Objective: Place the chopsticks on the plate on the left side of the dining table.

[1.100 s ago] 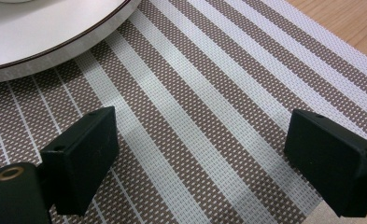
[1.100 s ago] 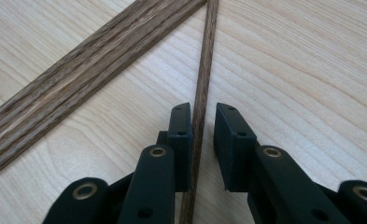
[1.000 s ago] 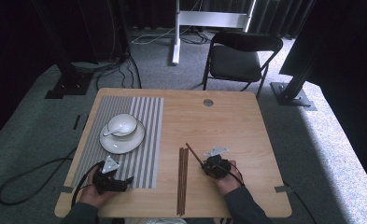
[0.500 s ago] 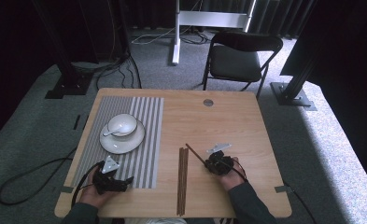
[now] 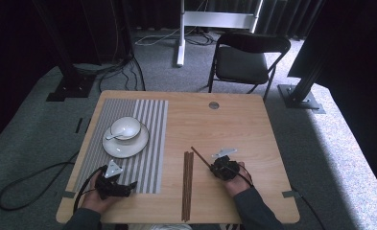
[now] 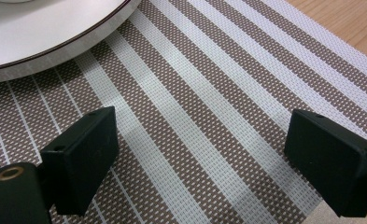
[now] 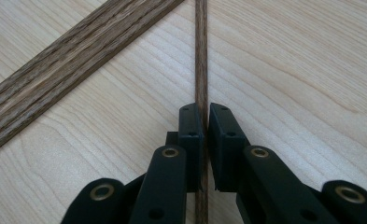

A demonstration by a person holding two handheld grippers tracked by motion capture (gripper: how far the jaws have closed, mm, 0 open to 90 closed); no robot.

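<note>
One chopstick (image 7: 201, 56) sits pinched in your right gripper (image 7: 205, 122), whose jaws have just been closing on it. Your left gripper (image 6: 200, 154) waits wide open and empty over the placemat (image 6: 228, 93). Next comes lifting it level (probably toward the plate (image 5: 125, 144)).

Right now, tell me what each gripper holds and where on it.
The right gripper is shut on a single chopstick, pinched partway along its shaft. The left gripper is open over the striped placemat, holding nothing.

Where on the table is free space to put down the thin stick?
Bare wood lies between the striped mat and the right claw, and behind it up to the far edge. The plate with its bowl crowds the mat's left part.
</note>
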